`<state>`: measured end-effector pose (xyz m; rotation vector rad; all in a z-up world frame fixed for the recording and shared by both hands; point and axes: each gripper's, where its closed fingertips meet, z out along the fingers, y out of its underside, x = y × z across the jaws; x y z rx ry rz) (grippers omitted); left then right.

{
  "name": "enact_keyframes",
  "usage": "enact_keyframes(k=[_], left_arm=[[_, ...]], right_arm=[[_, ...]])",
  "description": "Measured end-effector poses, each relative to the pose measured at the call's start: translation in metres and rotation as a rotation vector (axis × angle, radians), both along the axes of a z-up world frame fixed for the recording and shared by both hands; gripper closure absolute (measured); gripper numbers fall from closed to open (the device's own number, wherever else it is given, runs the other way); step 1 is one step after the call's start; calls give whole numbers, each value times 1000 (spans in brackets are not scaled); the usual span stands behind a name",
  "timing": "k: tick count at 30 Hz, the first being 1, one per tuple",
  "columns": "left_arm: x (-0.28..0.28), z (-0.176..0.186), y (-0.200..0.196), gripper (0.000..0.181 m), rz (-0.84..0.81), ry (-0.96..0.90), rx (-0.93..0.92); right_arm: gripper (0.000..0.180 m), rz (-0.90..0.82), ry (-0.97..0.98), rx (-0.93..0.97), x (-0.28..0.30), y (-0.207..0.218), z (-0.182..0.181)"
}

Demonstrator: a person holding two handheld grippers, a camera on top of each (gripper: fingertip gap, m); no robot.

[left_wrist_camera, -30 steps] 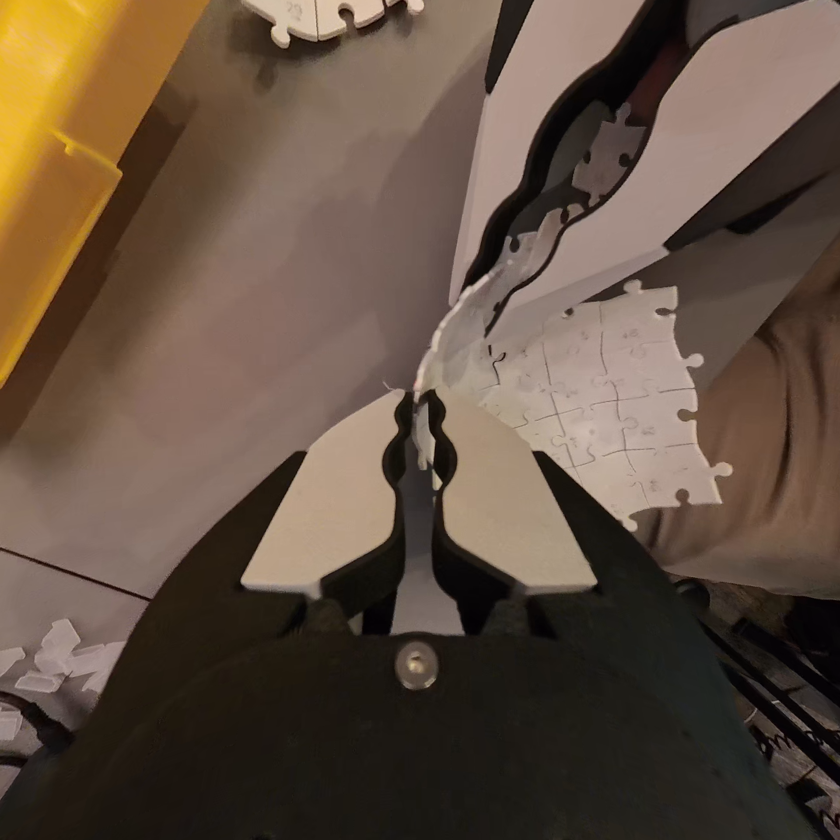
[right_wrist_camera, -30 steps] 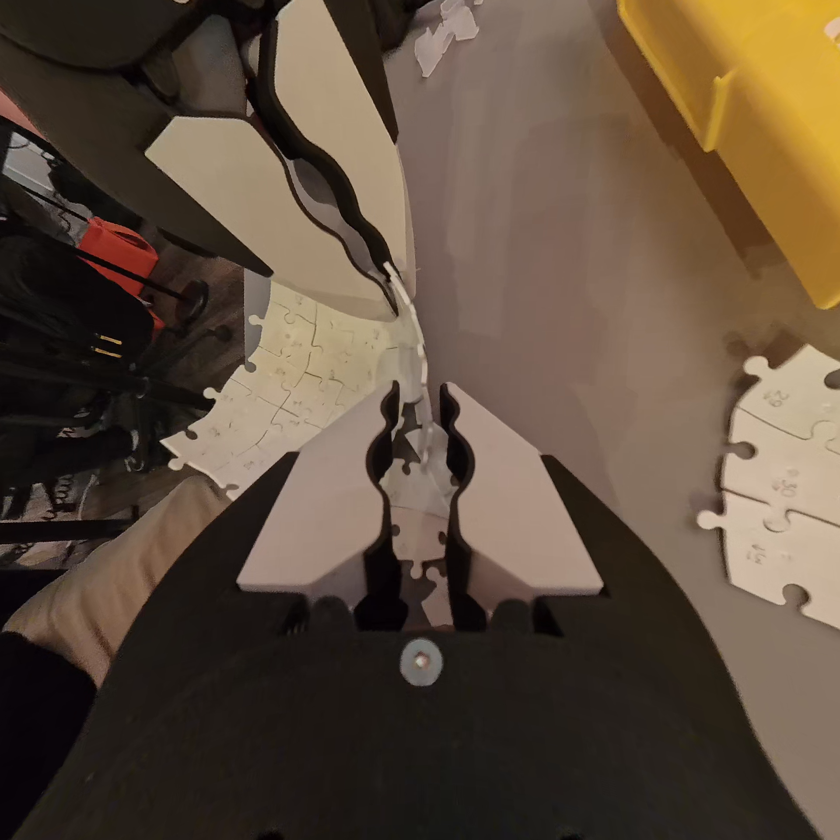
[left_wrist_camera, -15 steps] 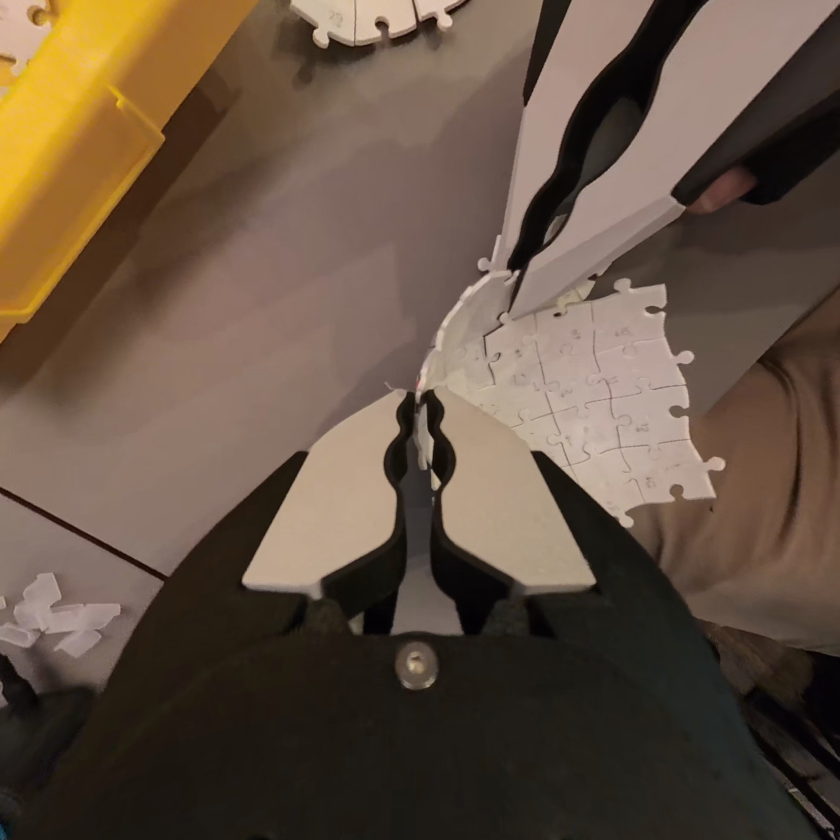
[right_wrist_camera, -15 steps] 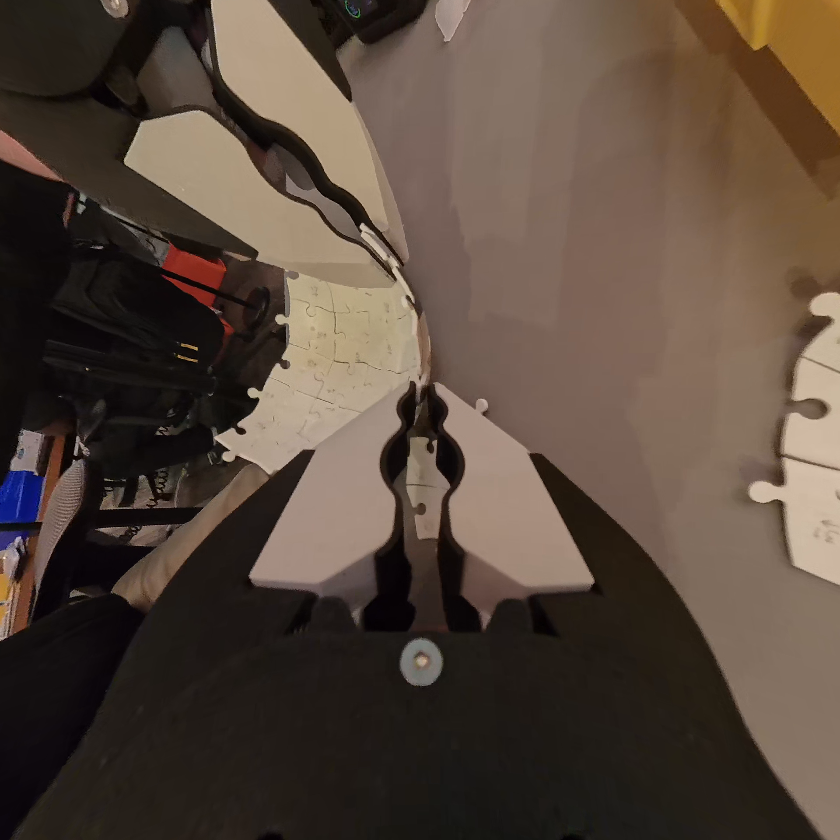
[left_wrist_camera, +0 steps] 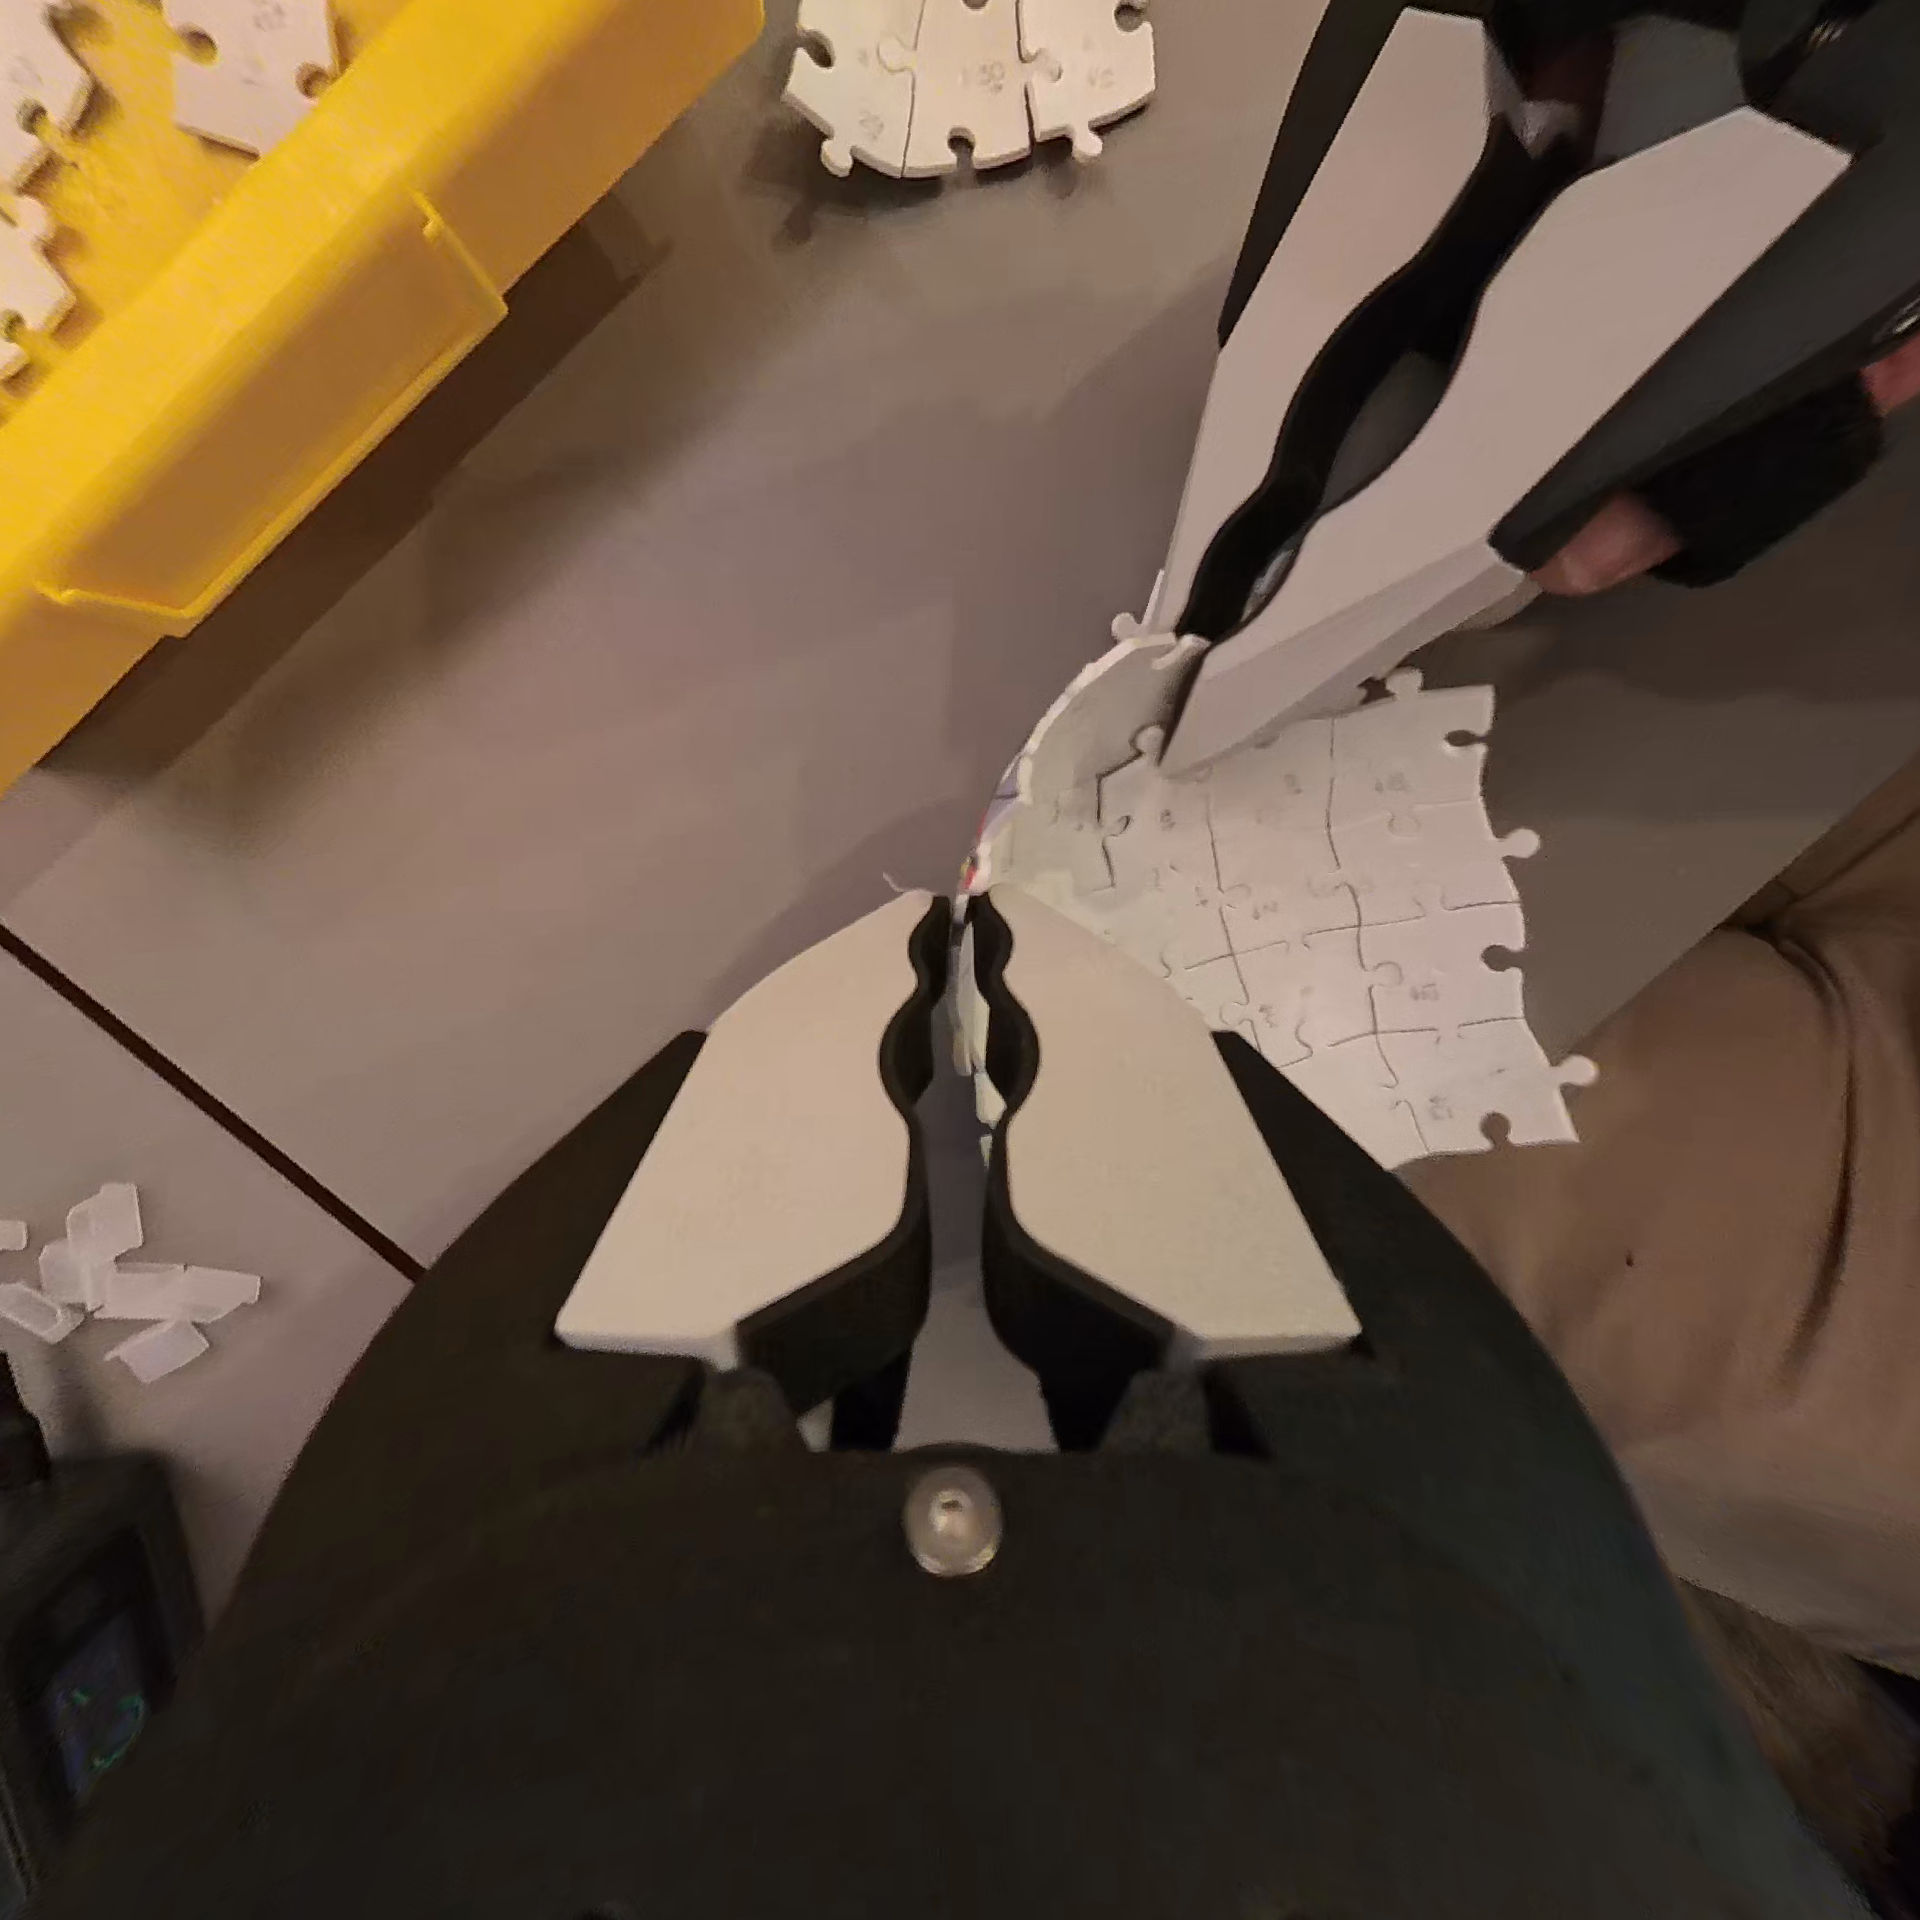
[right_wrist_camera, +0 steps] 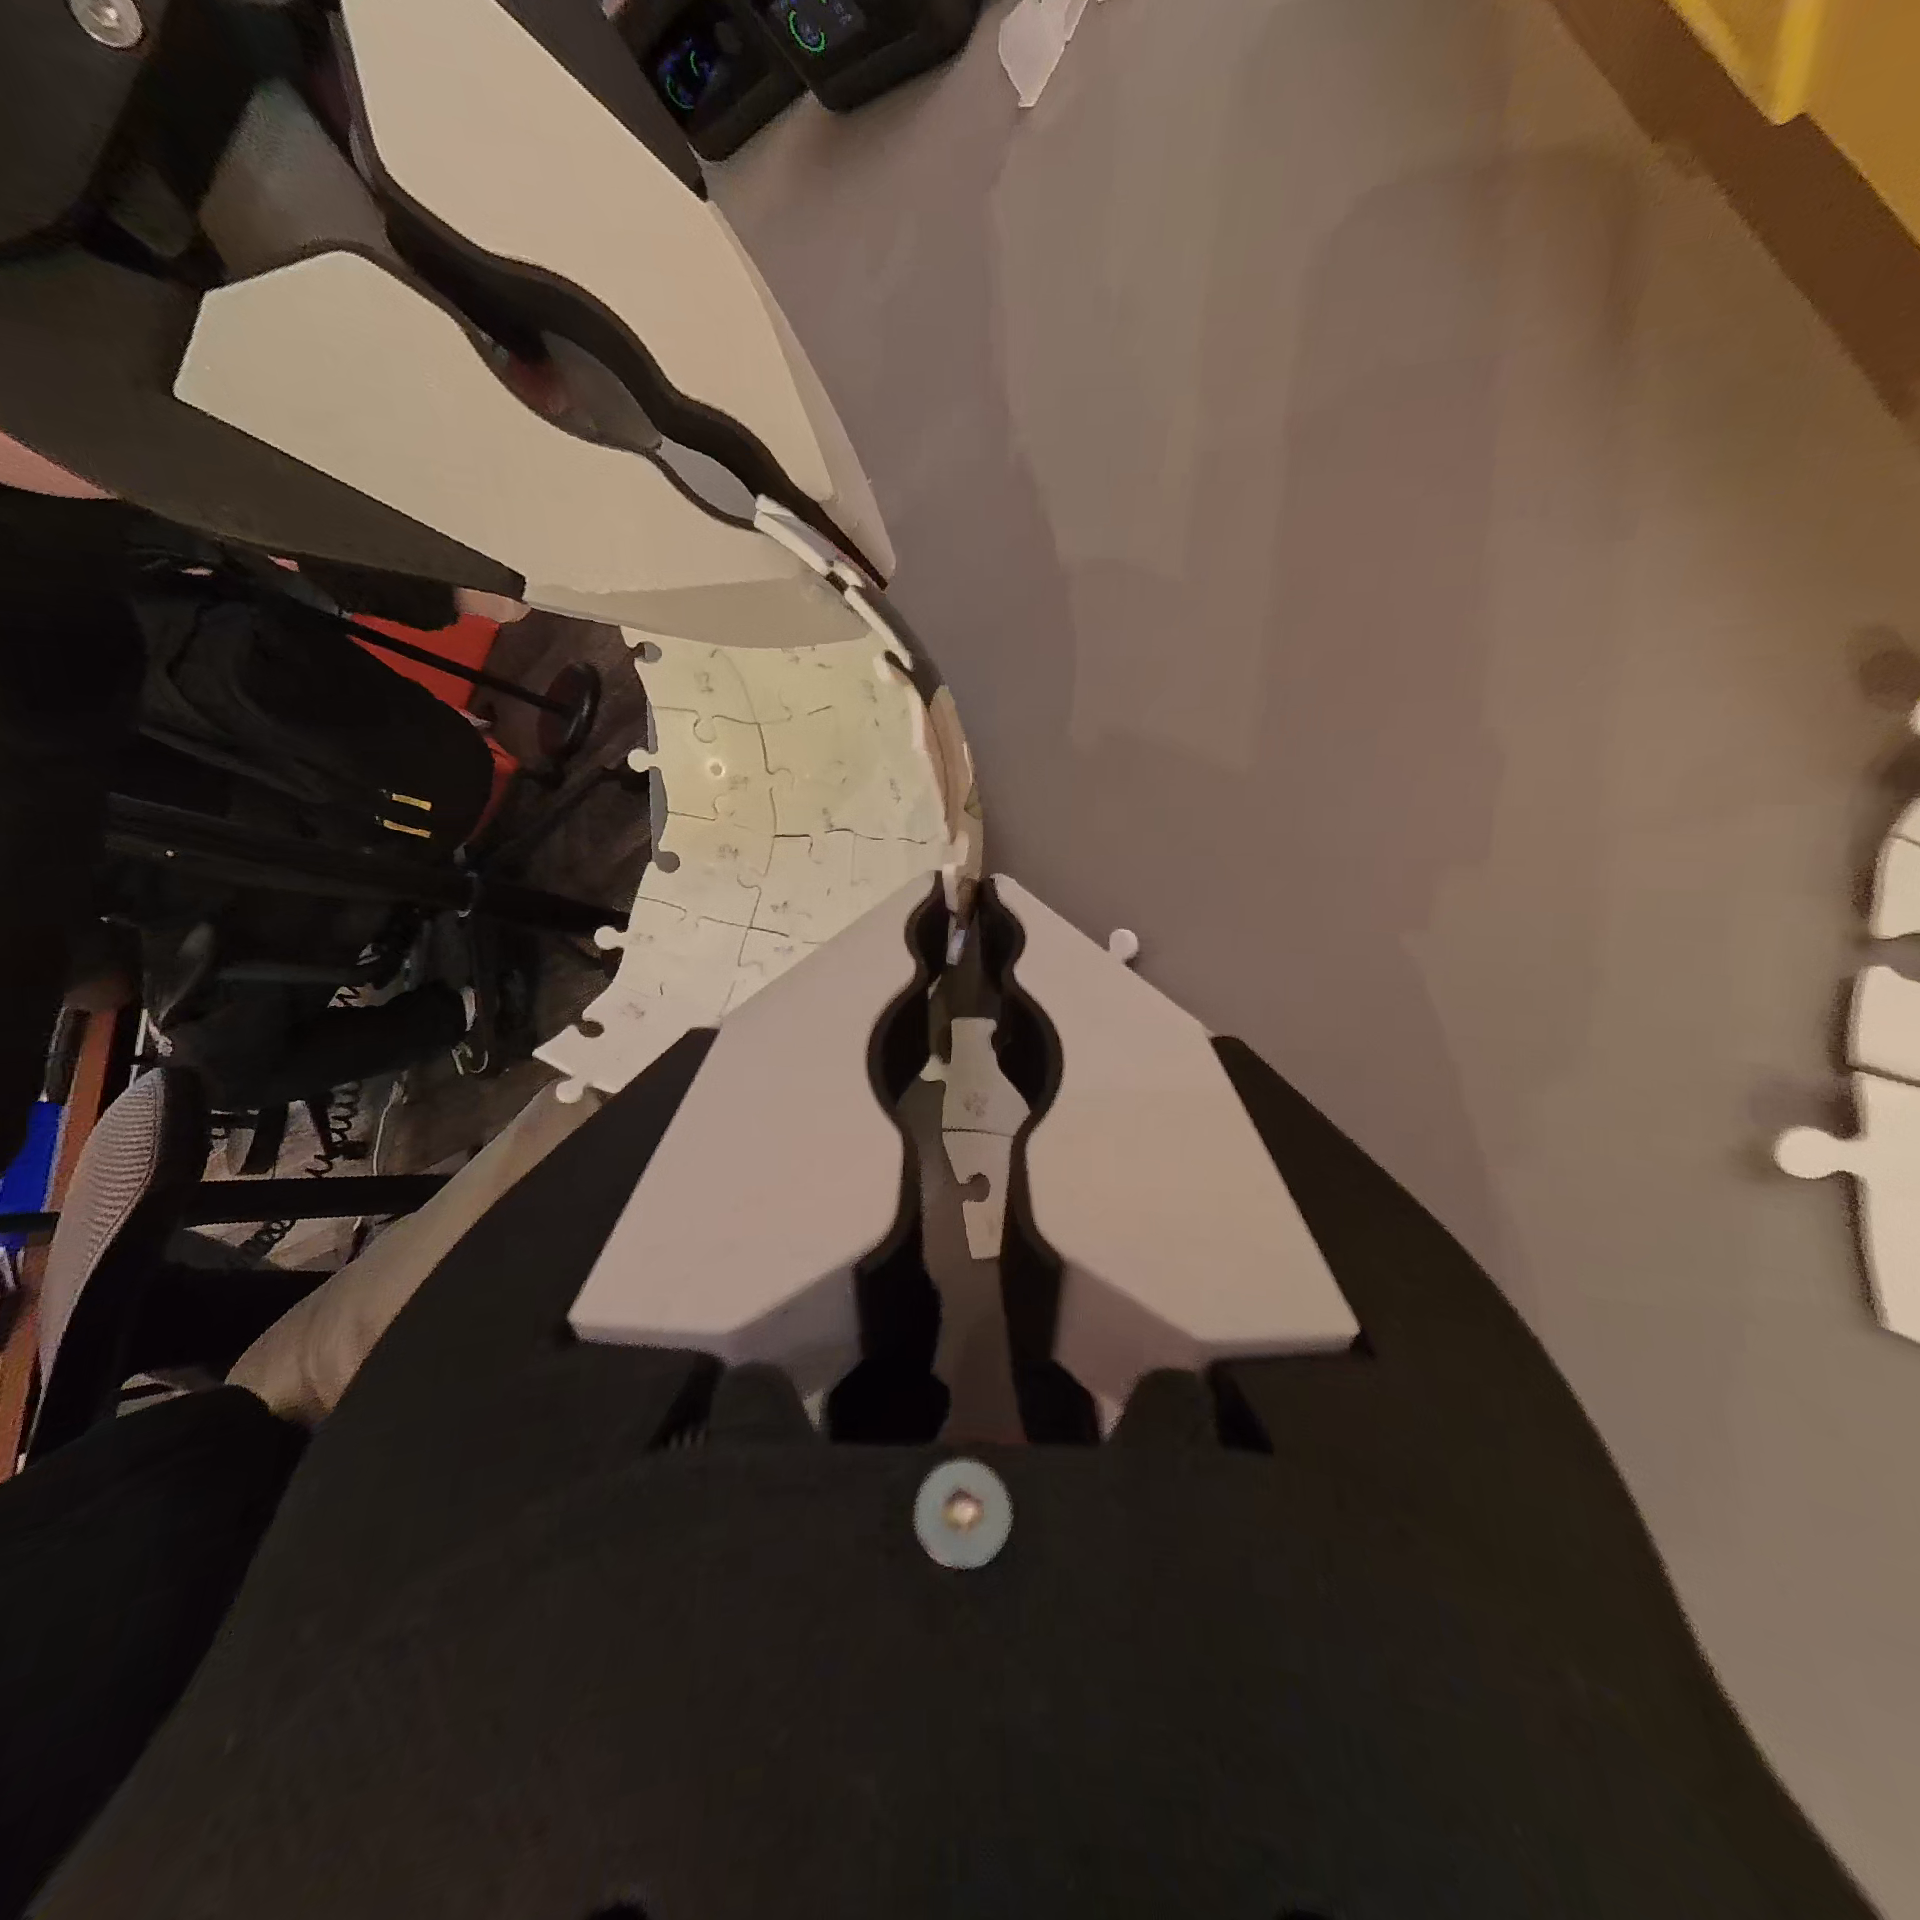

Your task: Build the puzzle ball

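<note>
Curved puzzle-ball section (left_wrist_camera: 1340, 925), white pieces interlocked, is held off the grey tabletop (left_wrist_camera: 623, 675) between my two tools: left gripper (left_wrist_camera: 964, 914) has its jaws clamped on one edge, right gripper (left_wrist_camera: 1184, 665) pinches the opposite rim. Since a second ago my right jaws have narrowed from spread around a loose piece to closed on the section's edge, which I judge seats that piece. Nearby I note a three-piece strip (left_wrist_camera: 971, 83) and the yellow bin (left_wrist_camera: 239, 343) of spares.
</note>
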<state>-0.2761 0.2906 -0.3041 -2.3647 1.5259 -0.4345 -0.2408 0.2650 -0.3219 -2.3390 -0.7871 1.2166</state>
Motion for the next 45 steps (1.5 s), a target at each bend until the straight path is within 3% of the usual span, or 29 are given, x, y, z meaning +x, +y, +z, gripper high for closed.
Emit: enact_keyframes(k=[10, 13, 15, 39, 45], left_arm=[[-1, 10, 0, 178, 45, -29, 48], [0, 12, 0, 178, 51, -52, 54], [1, 14, 0, 178, 56, -58, 64], [-4, 24, -4, 175, 68, -161, 44], [-3, 28, -15, 155, 17, -217, 4]], right_arm=[[177, -24, 10, 41, -2, 4, 5], [166, -25, 9, 36, -5, 4, 3], [177, -26, 8, 47, -6, 4, 4], [179, -32, -3, 147, -12, 6, 9], [179, -18, -10, 179, -13, 6, 11]])
